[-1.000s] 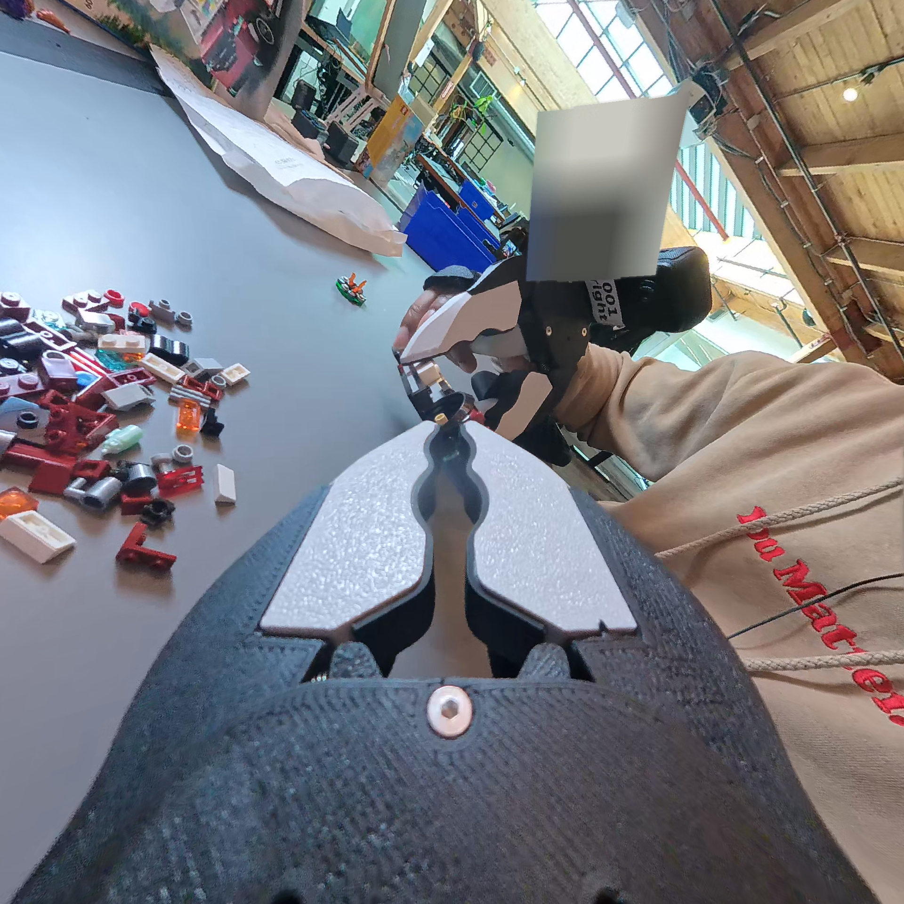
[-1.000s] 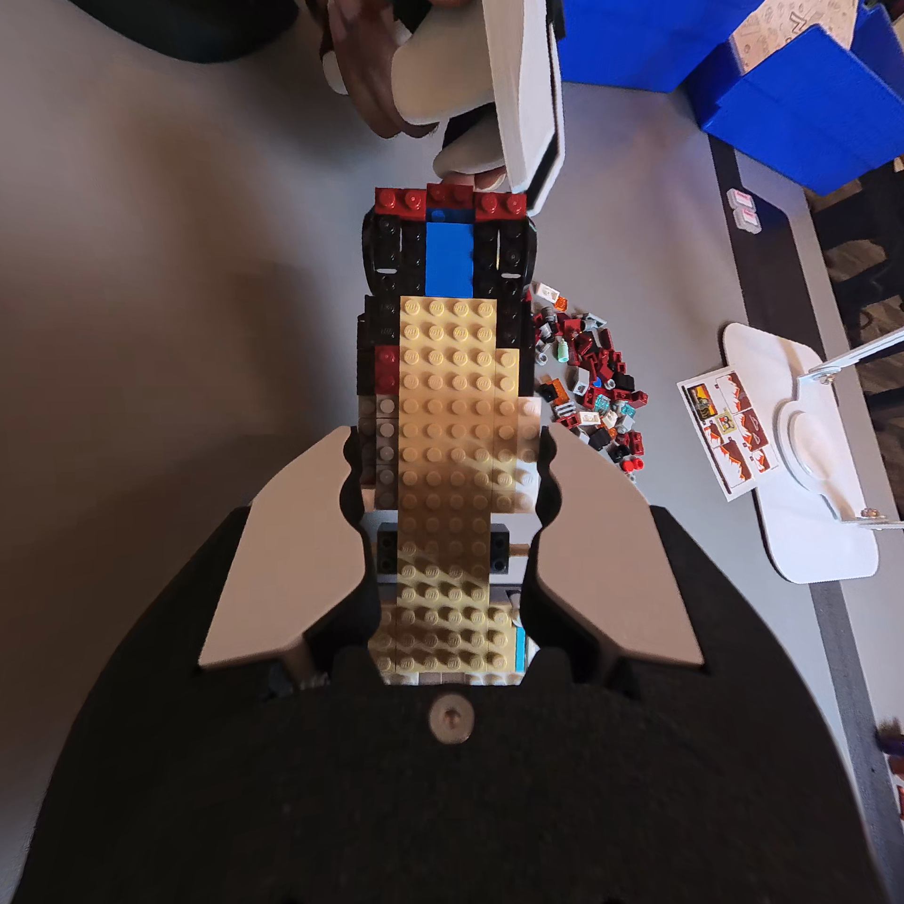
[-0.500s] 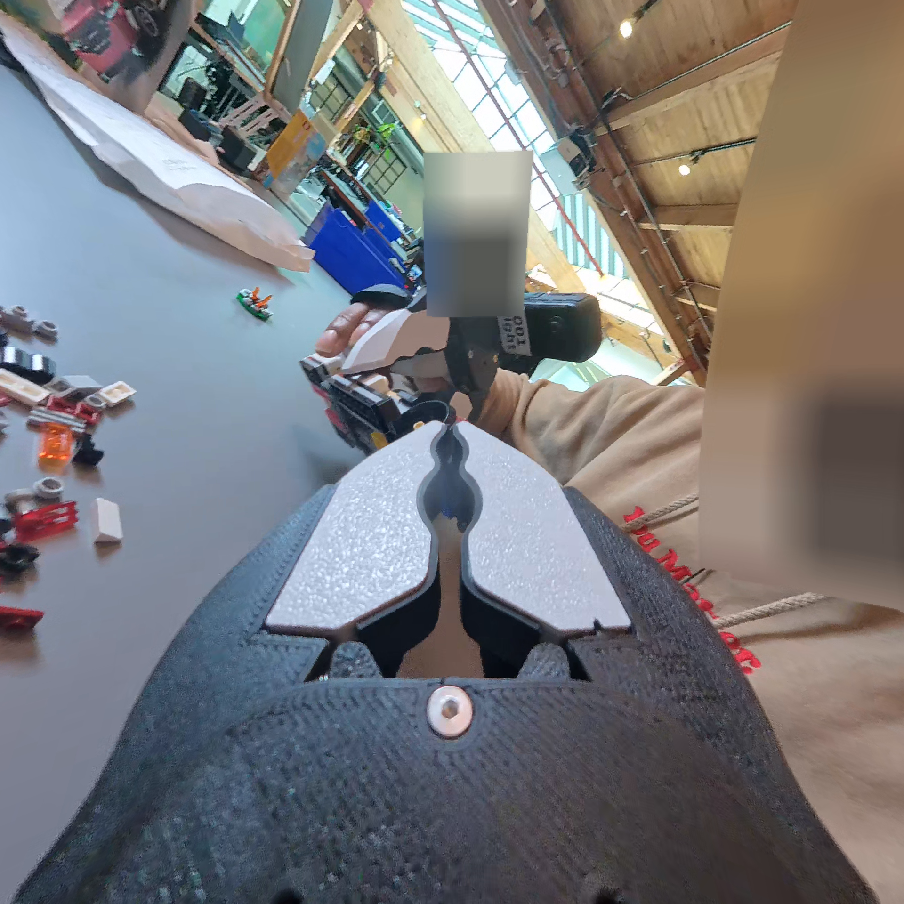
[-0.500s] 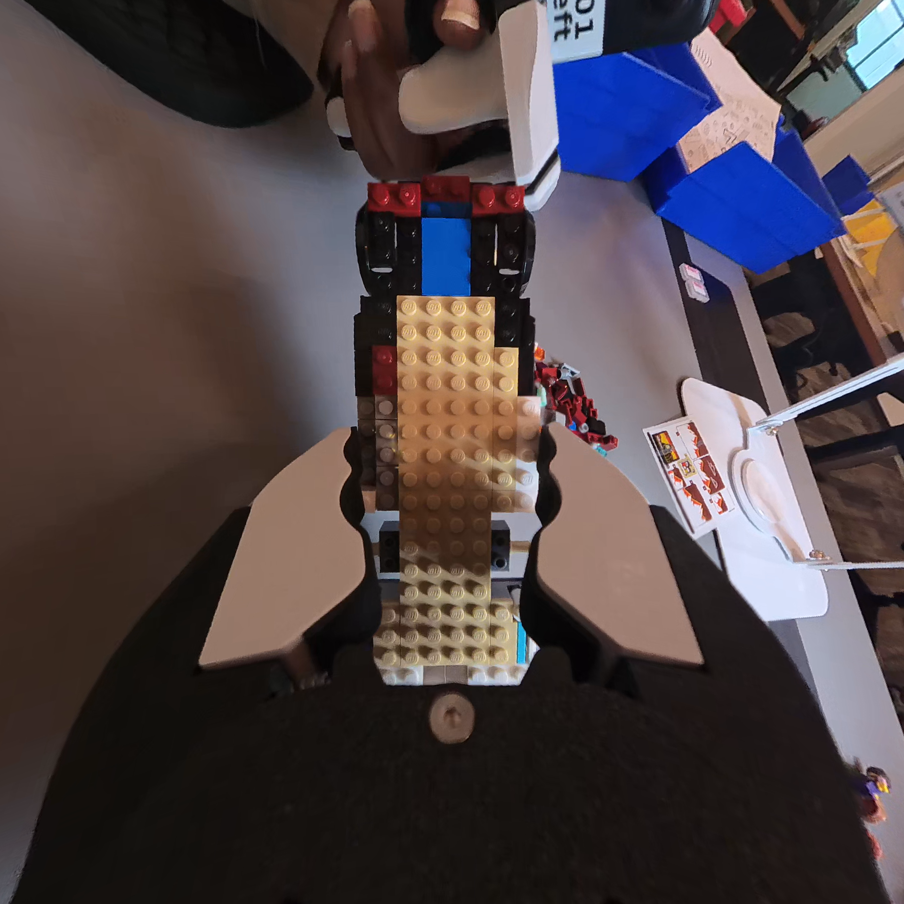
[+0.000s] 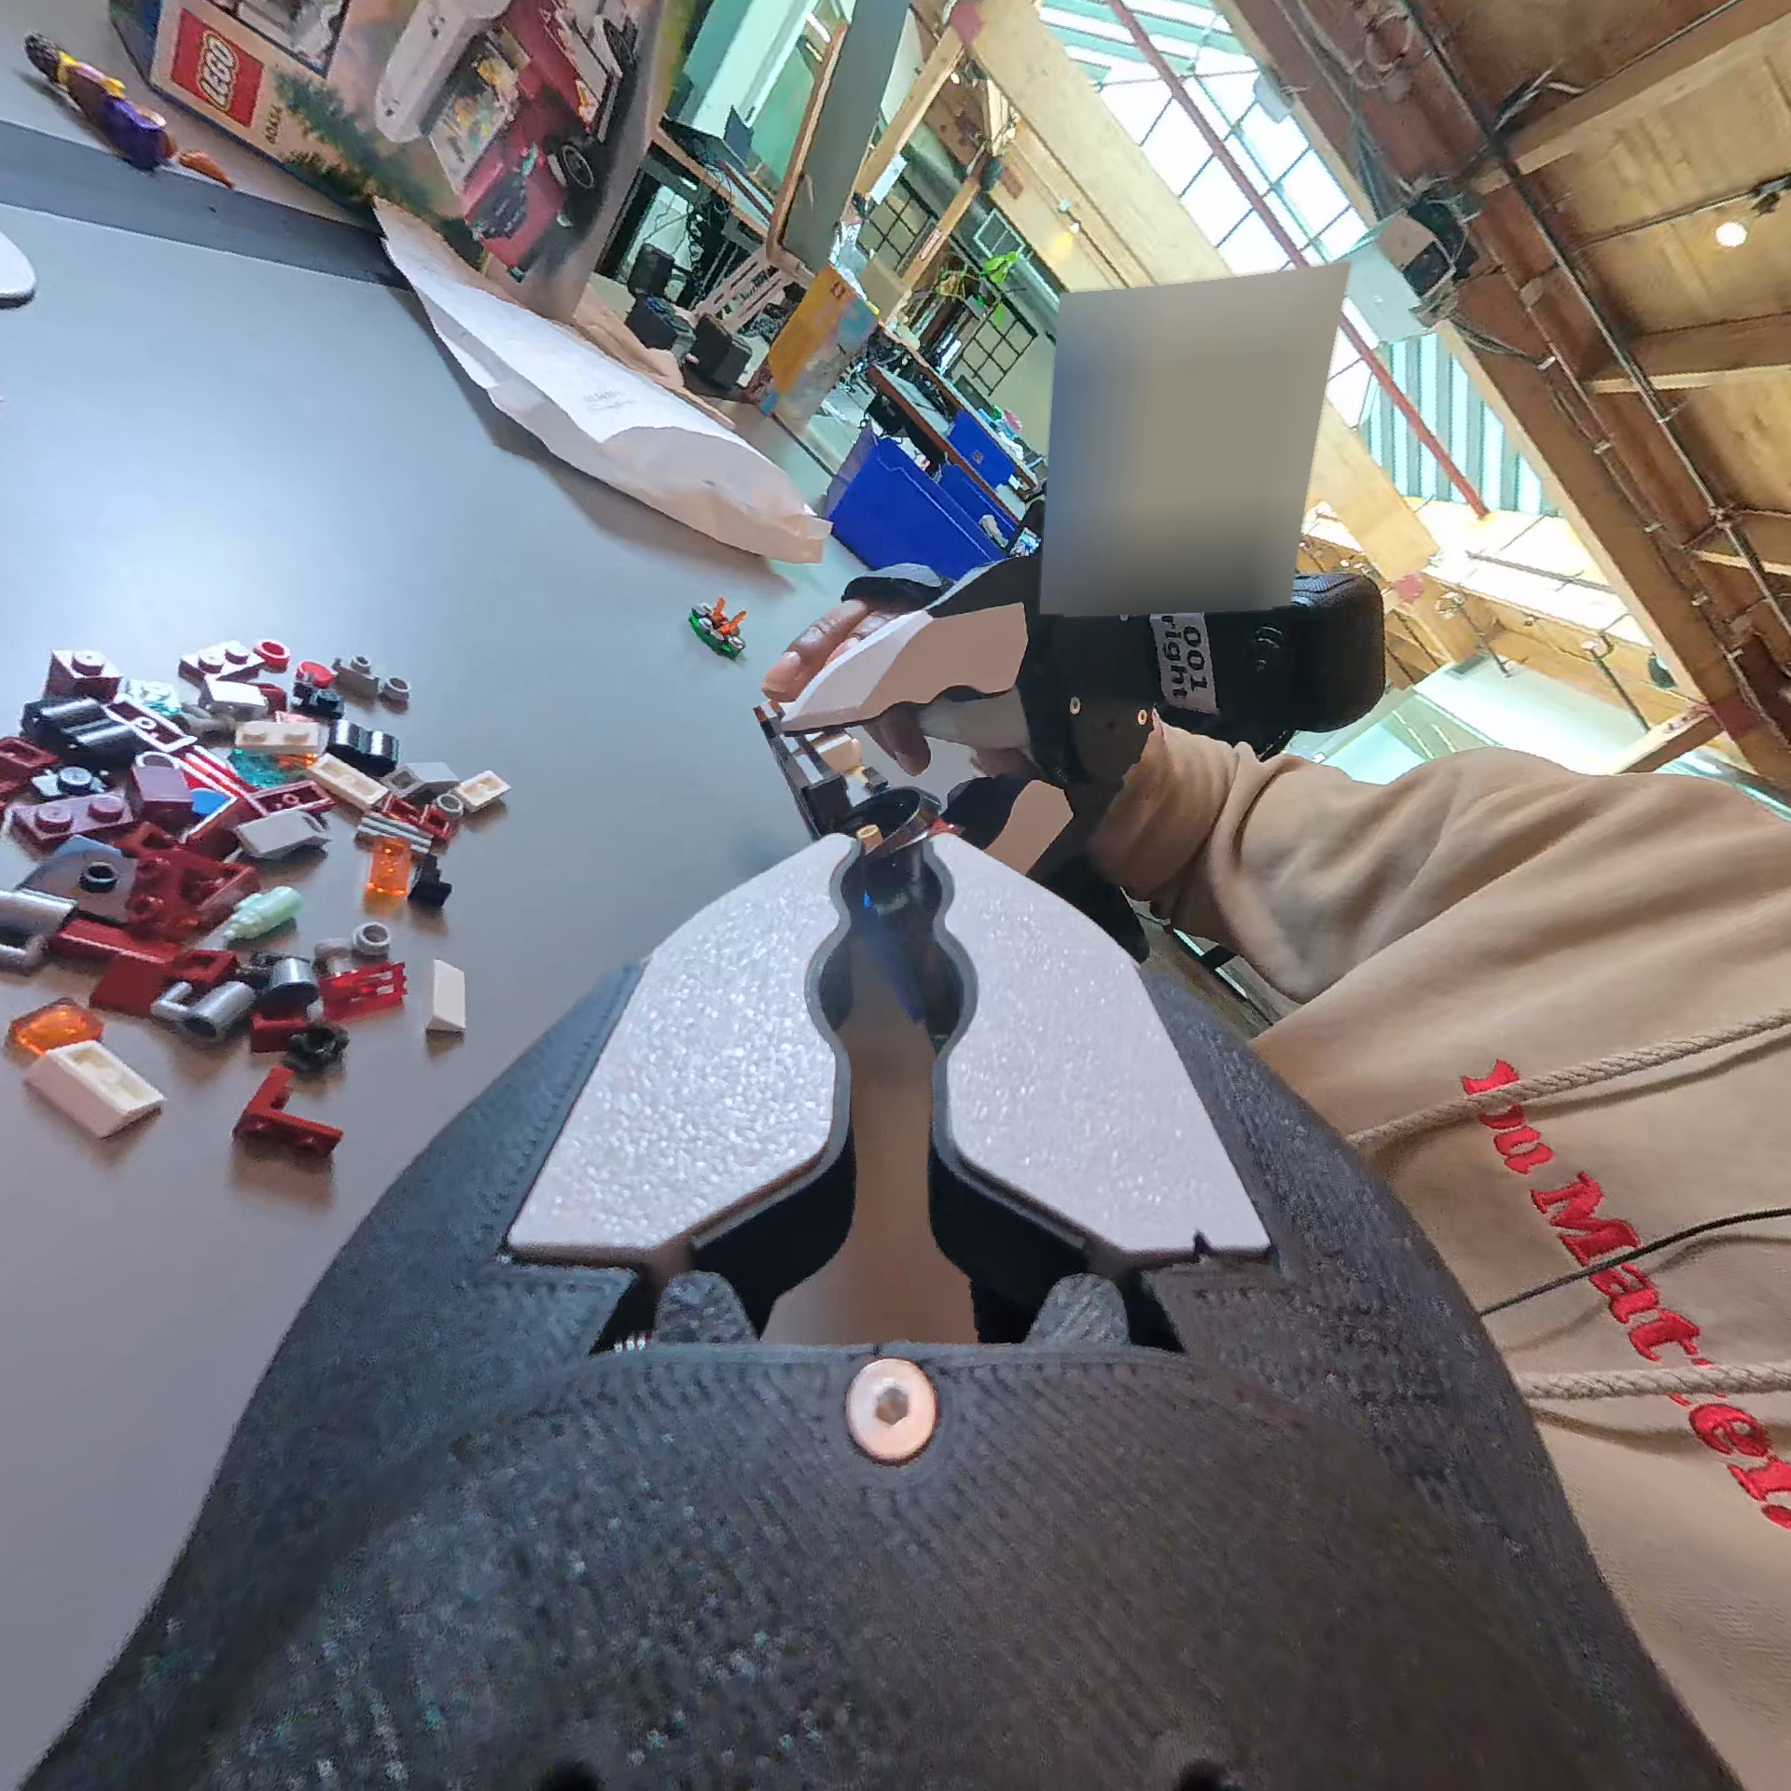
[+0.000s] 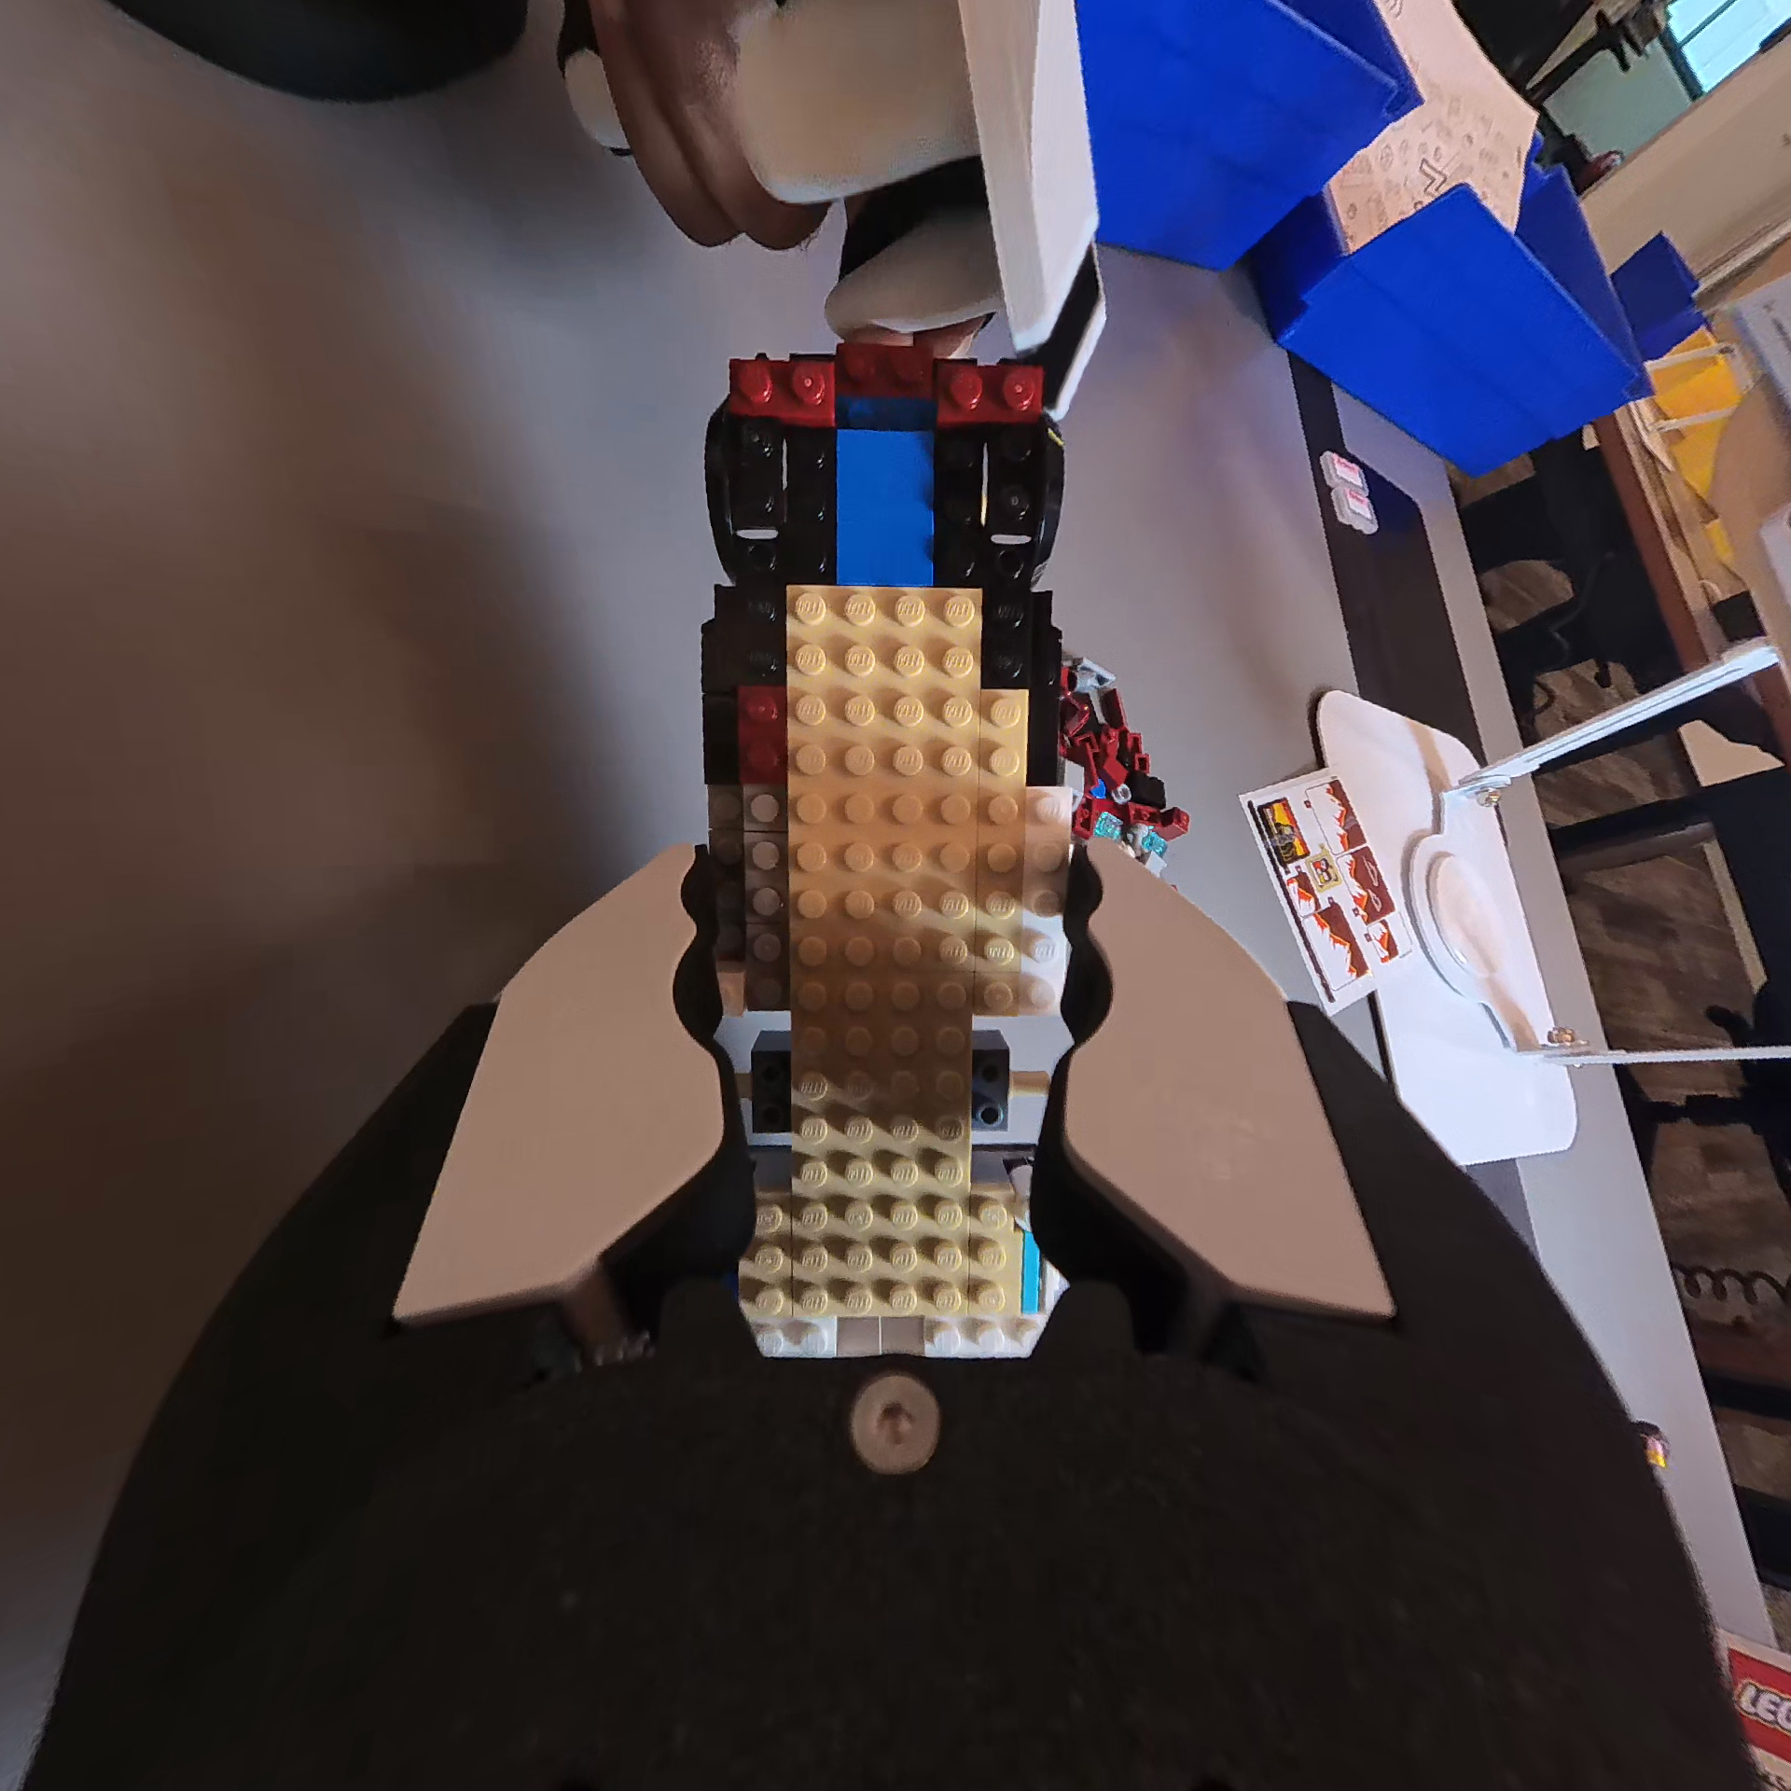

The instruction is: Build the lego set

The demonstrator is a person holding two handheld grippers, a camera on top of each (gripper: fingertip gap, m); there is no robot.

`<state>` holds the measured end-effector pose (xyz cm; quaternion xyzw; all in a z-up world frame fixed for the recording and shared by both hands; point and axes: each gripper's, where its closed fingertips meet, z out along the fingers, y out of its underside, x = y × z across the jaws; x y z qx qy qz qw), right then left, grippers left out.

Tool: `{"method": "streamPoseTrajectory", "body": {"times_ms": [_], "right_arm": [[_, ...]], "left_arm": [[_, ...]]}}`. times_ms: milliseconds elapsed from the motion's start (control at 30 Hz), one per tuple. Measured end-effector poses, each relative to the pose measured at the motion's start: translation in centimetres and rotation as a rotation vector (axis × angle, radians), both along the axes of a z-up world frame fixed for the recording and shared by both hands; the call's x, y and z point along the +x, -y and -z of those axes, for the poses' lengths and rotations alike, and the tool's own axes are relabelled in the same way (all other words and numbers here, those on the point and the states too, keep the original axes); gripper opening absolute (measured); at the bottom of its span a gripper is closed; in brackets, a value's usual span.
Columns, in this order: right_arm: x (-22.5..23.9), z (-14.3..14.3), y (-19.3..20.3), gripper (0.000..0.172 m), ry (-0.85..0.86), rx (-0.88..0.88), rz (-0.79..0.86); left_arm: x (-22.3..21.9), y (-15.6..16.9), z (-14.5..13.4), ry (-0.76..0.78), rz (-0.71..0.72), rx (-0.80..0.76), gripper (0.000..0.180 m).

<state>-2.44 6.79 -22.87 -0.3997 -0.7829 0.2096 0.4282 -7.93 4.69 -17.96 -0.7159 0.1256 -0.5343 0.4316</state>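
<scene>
My right gripper [image 6: 887, 930] is clamped on the brick-built vehicle chassis [image 6: 882, 872], a long tan studded plate with black sides, a blue strip and dark red bricks at the far end, pads pressed against both flanks, held up above the grey table [image 6: 339, 581]. My left gripper [image 5: 896, 853] sits right at that far end, fingers nearly together with a narrow slot between them; a dark rounded piece with a tan peg [image 5: 896, 824] lies right at the tips, but I can't tell whether they are pinching it. Off to the side lies the pile of loose bricks [image 5: 194, 853], mostly dark red, grey and white, plus a small green piece [image 5: 719, 630] alone and a white paper bag [image 5: 620, 436] beyond.
</scene>
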Motion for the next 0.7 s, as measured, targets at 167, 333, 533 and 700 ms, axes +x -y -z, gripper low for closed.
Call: {"method": "streamPoseTrajectory", "body": {"times_ms": [167, 333, 533, 700], "right_arm": [[-0.2, -0.4, 0.1, 0.069, -0.007, 0.013, 0.005], [-0.2, -0.8, 0.1, 0.069, -0.004, 0.025, 0.005], [-0.1, -0.6, 0.1, 0.069, -0.004, 0.007, -0.014], [-0.4, -0.8, 0.5, 0.069, -0.033, -0.056, -0.065]], "left_arm": [[-0.6, -0.4, 0.2, 0.002, -0.039, -0.015, 0.007], [-0.6, -0.4, 0.1, 0.002, -0.038, -0.013, 0.009], [-0.3, -0.1, 0.1, 0.022, 0.005, -0.023, 0.008], [0.0, 0.7, -1.1, 0.117, 0.064, -0.028, 0.008]]}}
